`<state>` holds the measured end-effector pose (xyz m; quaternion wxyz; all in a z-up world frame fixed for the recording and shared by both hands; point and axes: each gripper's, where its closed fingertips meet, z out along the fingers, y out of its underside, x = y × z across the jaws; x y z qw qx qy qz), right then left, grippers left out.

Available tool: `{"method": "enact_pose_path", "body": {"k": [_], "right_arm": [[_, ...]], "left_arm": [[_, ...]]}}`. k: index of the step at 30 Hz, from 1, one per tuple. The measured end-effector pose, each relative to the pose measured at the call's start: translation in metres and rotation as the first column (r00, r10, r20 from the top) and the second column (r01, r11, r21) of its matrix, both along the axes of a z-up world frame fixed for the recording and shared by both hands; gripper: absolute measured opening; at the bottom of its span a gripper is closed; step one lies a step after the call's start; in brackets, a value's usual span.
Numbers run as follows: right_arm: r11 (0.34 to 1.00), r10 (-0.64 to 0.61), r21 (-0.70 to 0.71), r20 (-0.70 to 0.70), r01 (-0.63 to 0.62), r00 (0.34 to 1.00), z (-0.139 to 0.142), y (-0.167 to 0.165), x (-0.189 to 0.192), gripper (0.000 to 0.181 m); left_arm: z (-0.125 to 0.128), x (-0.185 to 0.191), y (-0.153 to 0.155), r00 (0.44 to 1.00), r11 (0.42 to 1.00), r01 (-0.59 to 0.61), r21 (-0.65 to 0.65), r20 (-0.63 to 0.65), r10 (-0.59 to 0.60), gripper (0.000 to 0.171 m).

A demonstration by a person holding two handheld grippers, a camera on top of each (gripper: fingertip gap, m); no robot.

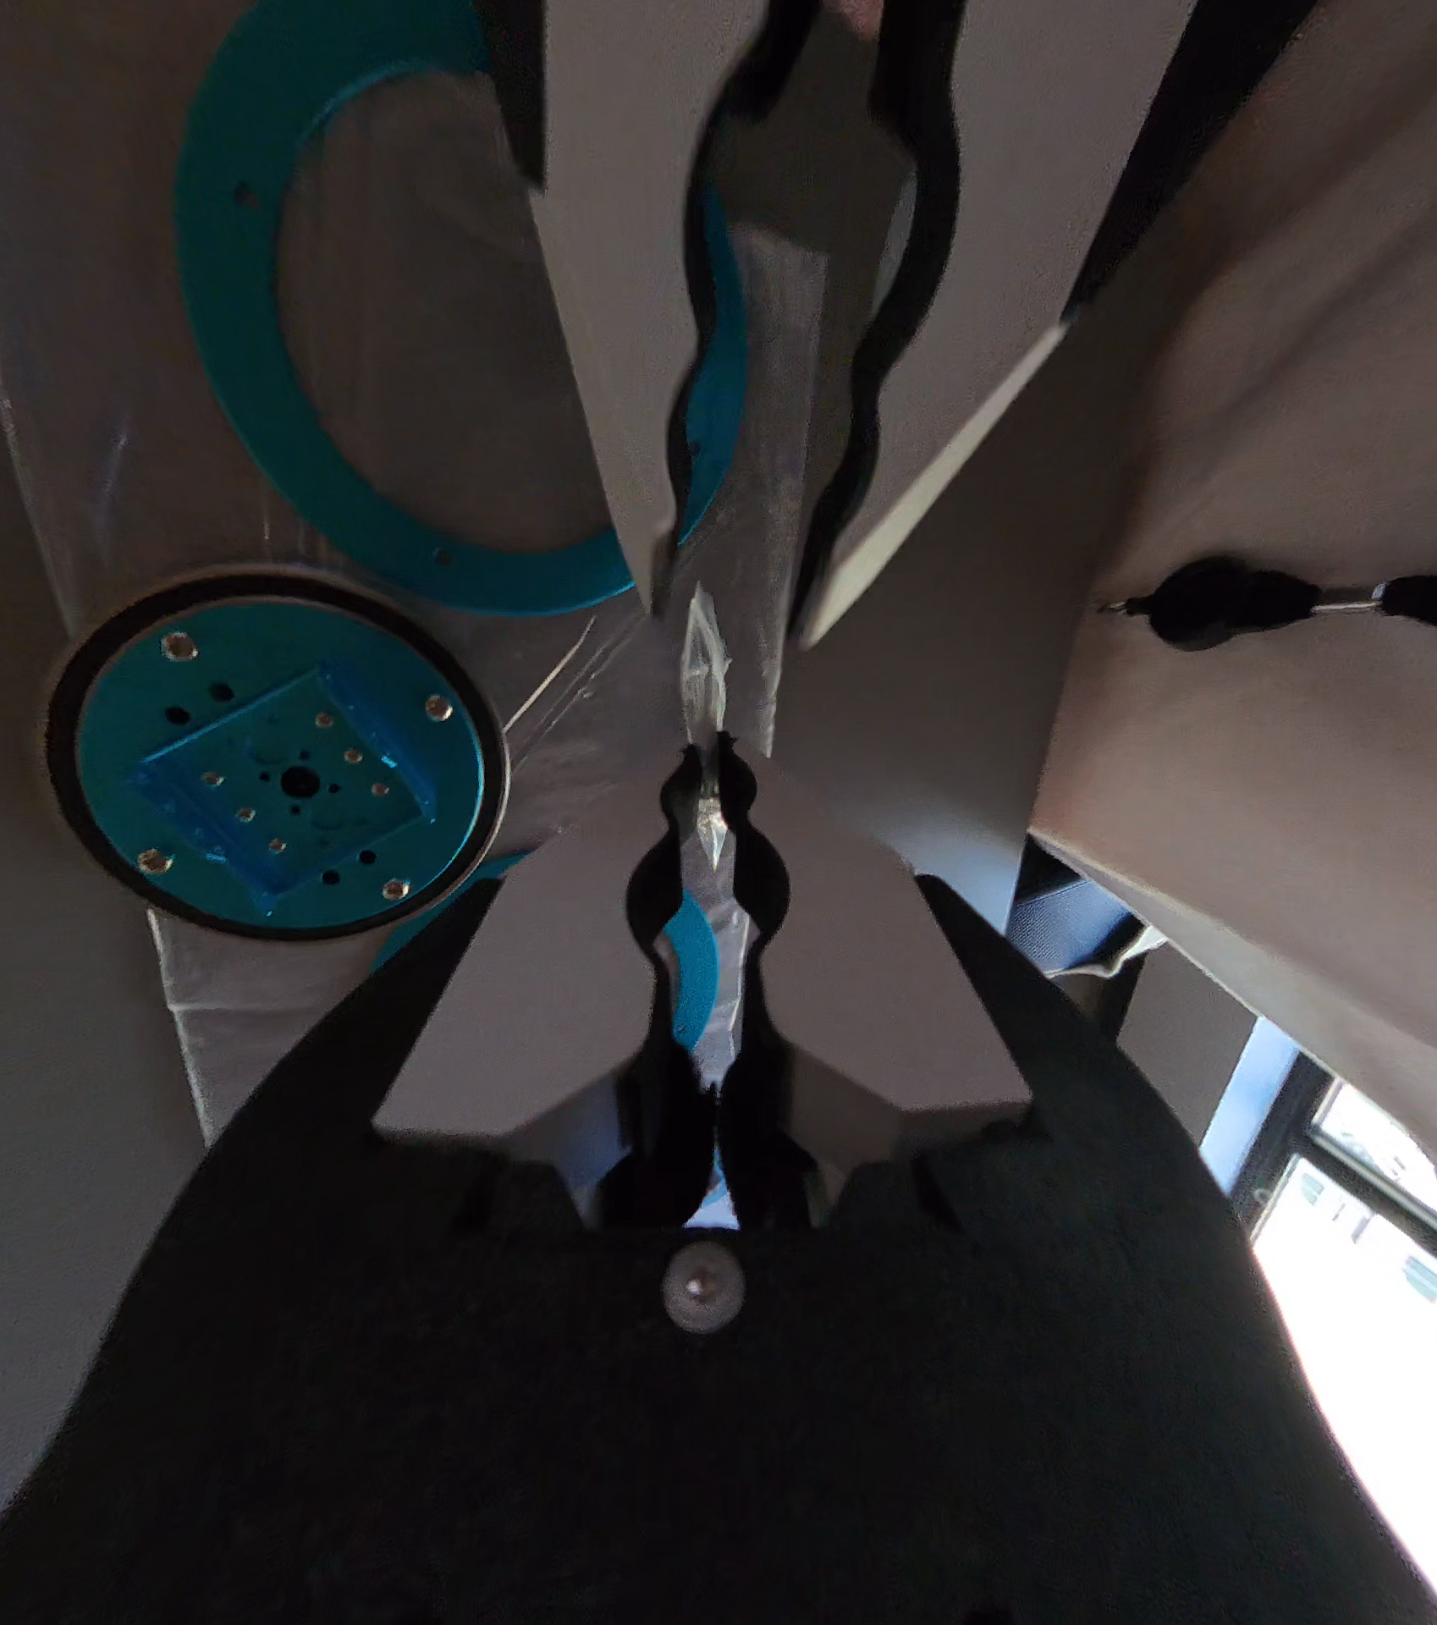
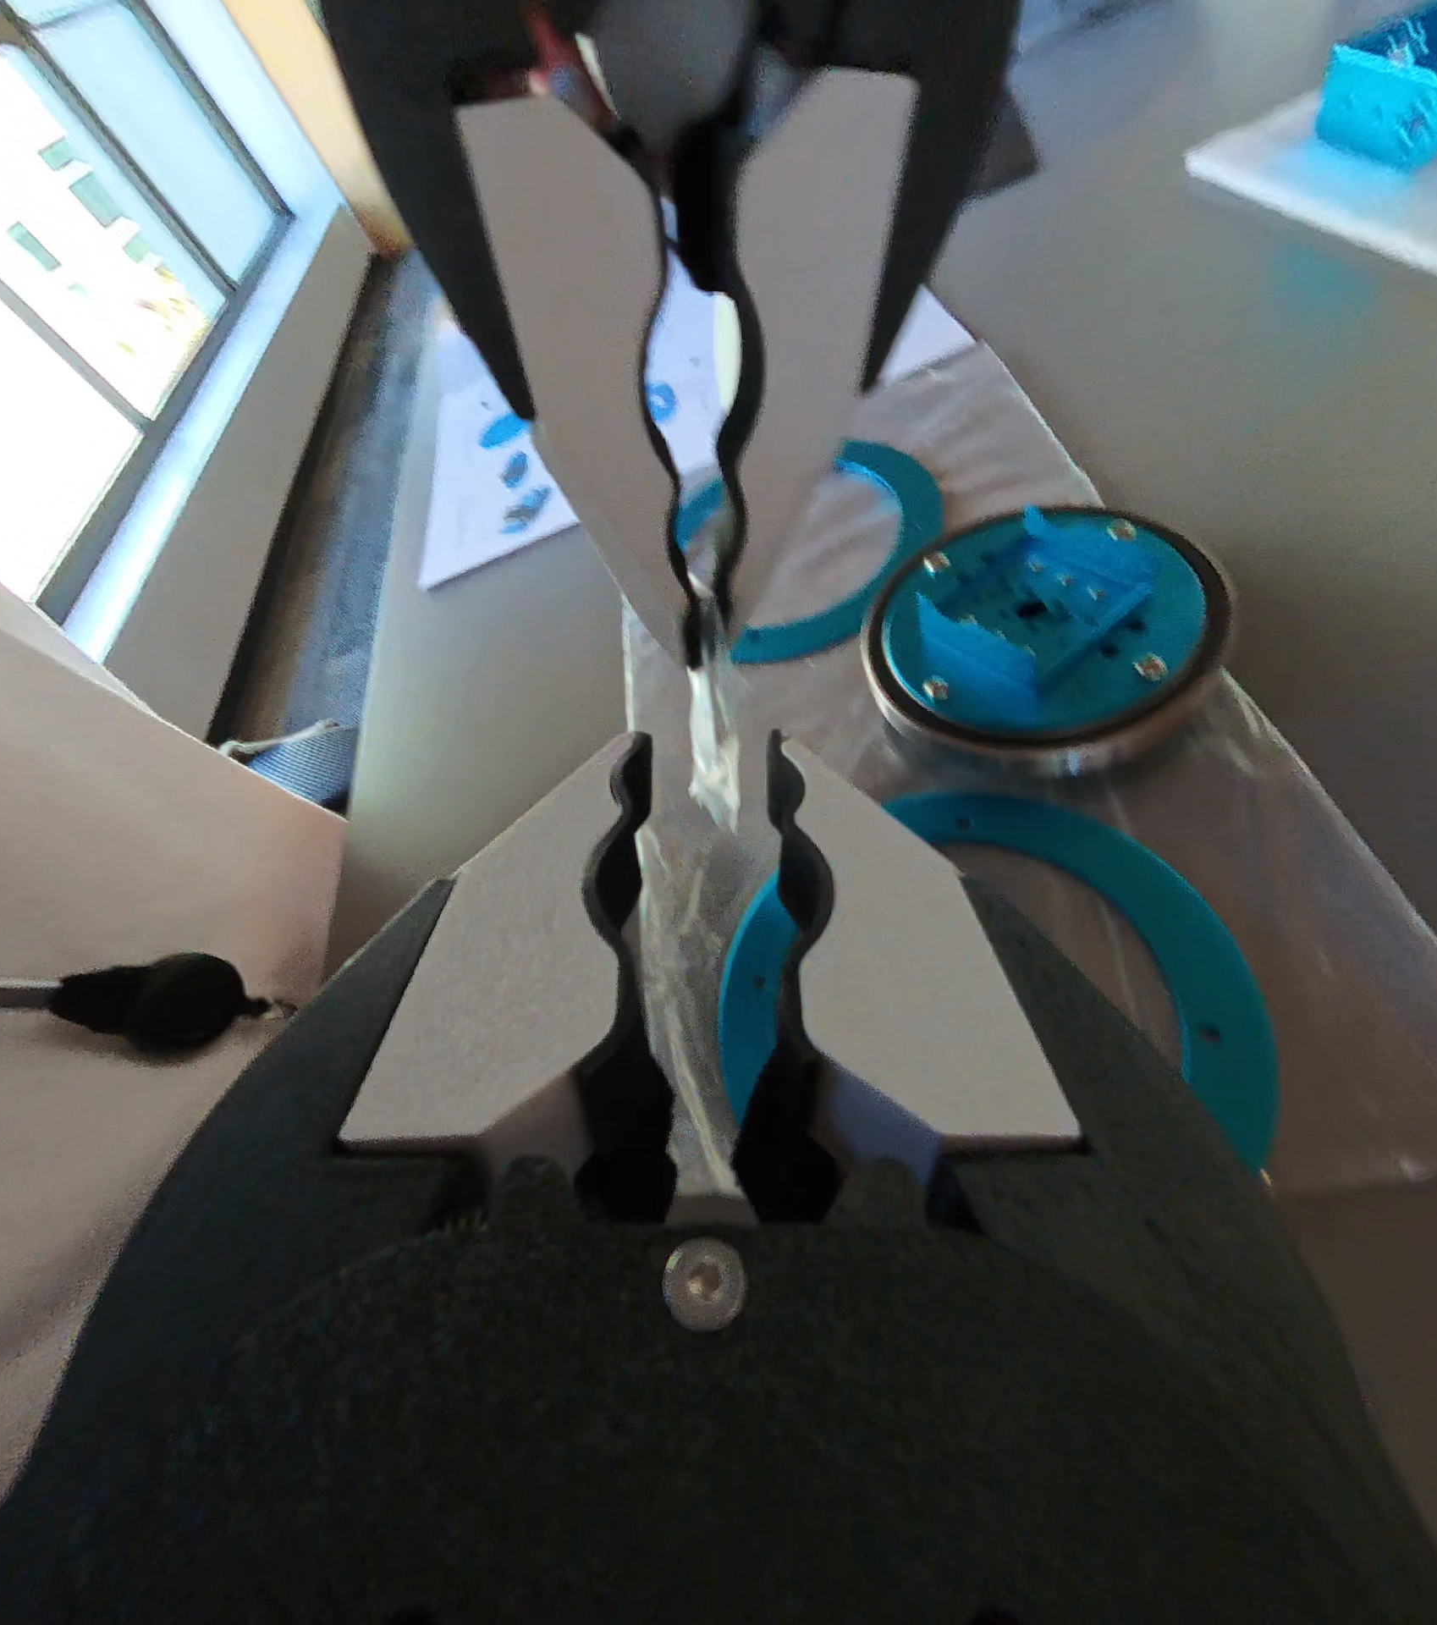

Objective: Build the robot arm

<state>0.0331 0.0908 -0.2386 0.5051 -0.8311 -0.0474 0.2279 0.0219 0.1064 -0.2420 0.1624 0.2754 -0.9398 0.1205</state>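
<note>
My left gripper is shut on a small clear plastic bag and holds it up above the table. It enters the right wrist view from the top, pinching the bag at its tips. My right gripper is open, its fingertips either side of the bag's free end, apart from it. In the left wrist view it comes in from the top. Below lie a teal flat ring and a teal disc with a blue block inside a metal ring.
A large clear plastic sheet lies under the teal parts on the grey table. A second teal ring piece lies farther back. A white sheet with blue marks, a white tray of blue parts, a window, a person's light sleeve. My two grippers' fingertips are within a few centimetres of each other.
</note>
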Motion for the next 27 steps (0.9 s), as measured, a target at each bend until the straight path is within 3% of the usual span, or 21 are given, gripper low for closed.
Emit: {"method": "enact_pose_path", "body": {"k": [6, 14, 19, 27], "right_arm": [[0.999, 0.038, 0.030, -0.040, -0.037, 0.998, 0.006, 0.002, -0.008, 0.003], [0.998, 0.052, 0.022, 0.000, -0.052, 0.999, -0.002, 0.006, -0.011, 0.013], [0.998, 0.058, 0.002, -0.036, -0.058, 0.998, -0.001, 0.010, -0.013, 0.002], [0.995, 0.103, 0.015, -0.247, -0.103, 0.963, 0.009, 0.007, -0.013, 0.001]], "left_arm": [[0.004, 0.001, -0.012, 1.000, 0.999, 0.007, -0.048, -0.001, -0.007, 0.003], [0.004, -0.004, -0.010, 0.999, 0.998, 0.043, -0.048, 0.020, -0.042, 0.003], [0.006, -0.002, -0.010, 0.999, 0.997, 0.035, -0.072, 0.033, -0.032, 0.003], [0.012, -0.004, -0.003, 0.998, 0.976, -0.016, -0.219, 0.052, 0.028, 0.007]]}}
